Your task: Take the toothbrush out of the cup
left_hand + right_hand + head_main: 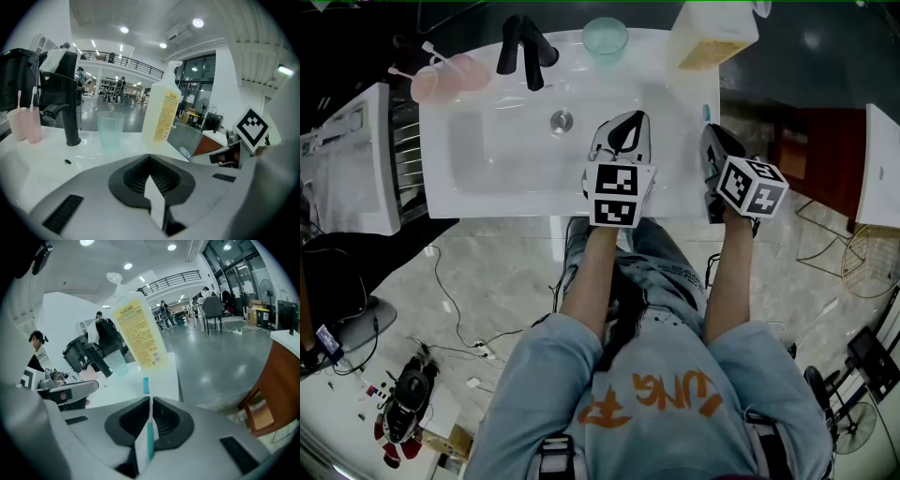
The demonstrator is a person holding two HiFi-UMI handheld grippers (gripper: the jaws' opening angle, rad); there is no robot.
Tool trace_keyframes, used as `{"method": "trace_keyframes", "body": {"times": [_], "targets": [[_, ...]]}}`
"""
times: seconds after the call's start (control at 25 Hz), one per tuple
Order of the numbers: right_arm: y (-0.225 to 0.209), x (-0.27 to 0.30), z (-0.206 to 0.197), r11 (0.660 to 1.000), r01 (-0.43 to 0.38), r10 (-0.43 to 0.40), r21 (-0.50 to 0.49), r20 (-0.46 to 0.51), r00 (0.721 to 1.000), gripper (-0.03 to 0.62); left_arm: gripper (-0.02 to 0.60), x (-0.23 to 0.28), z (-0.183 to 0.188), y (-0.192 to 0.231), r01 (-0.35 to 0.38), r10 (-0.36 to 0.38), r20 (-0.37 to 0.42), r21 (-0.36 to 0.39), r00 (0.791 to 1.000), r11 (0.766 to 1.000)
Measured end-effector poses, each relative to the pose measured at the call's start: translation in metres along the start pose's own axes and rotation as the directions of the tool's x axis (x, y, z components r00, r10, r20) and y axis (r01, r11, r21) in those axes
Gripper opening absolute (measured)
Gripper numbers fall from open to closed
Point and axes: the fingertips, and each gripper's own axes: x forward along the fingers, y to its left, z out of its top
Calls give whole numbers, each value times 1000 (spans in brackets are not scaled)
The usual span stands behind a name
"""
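My right gripper (710, 133) (150, 404) is shut on a teal toothbrush (146, 385), whose head pokes out past the jaws over the sink's right rim (706, 112). The empty teal cup (606, 37) (110, 128) (117, 363) stands at the back of the sink beside the faucet. My left gripper (626, 124) (150, 161) hovers over the basin's right side, shut with nothing between its jaws. Two pink cups (448, 77) (26, 124) at the back left each hold a pale toothbrush.
A black faucet (525, 49) (70, 112) stands behind the white basin (487, 141), with the drain (562, 120) just left of my left gripper. A large yellow-labelled bottle (712, 36) (161, 110) (138, 333) sits at the back right corner. The floor drops away right of the sink.
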Motion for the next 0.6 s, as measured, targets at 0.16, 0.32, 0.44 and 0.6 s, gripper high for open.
{"method": "trace_keyframes", "body": {"times": [0.16,0.32,0.44,0.6], "targets": [[-5,9,-4,1000,16,-15,21,-23,1000,41,8,8,-2,1,4,-4,-14,-2,1000,1000],[-10,17,-6,997,40,-37,63,-49,998,41,8,12,-4,4,3,-3,-23,-3,1000,1000],[-10,22,-7,994,48,-42,98,-64,997,41,8,13,-4,8,-1,0,-26,-4,1000,1000],[-11,25,-5,992,77,-69,103,-72,995,41,8,14,-1,13,-3,3,-25,-9,1000,1000]]}}
